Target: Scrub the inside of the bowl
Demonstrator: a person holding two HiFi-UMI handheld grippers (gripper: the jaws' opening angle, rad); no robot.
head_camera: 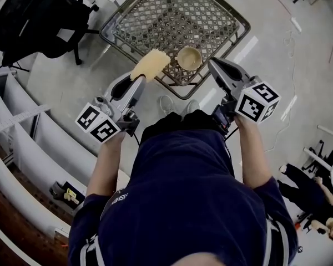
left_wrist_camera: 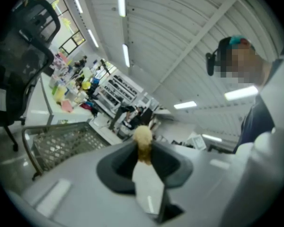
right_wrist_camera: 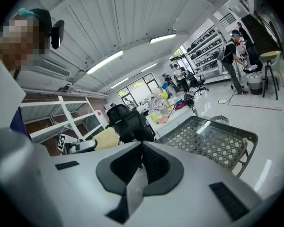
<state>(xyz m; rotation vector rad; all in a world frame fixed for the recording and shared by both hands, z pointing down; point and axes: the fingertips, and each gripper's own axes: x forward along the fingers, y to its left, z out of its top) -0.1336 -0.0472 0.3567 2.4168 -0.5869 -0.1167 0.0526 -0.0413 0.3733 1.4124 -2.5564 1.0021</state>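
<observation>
Above a mesh table point(head_camera: 172, 13) on a pale floor point(head_camera: 299, 65), a person in a navy top point(head_camera: 183, 193) holds a gripper in each hand, seen from the head camera. The left gripper point(head_camera: 140, 77) is clamped on a yellow sponge point(head_camera: 150, 64). The sponge sticks out past the jaws and hangs over the table's near edge, and the left gripper view shows the jaws pinching its lower end. The right gripper point(head_camera: 211, 62) has its jaws pressed together with nothing between them, as the right gripper view makes plain. In the head view its tip sits just right of the bowl point(head_camera: 189, 58). The bowl, tan and round, stands upright on the table close to the near edge. It lies between the two gripper tips, near the sponge but apart from it. Marker cubes point(head_camera: 98, 123) ride on the near end of each gripper, by the person's hands. A black chair point(head_camera: 39, 15) stands at far left, and white shelves point(head_camera: 22, 132) run along the left side. A second person point(head_camera: 313, 195) is at near right.
</observation>
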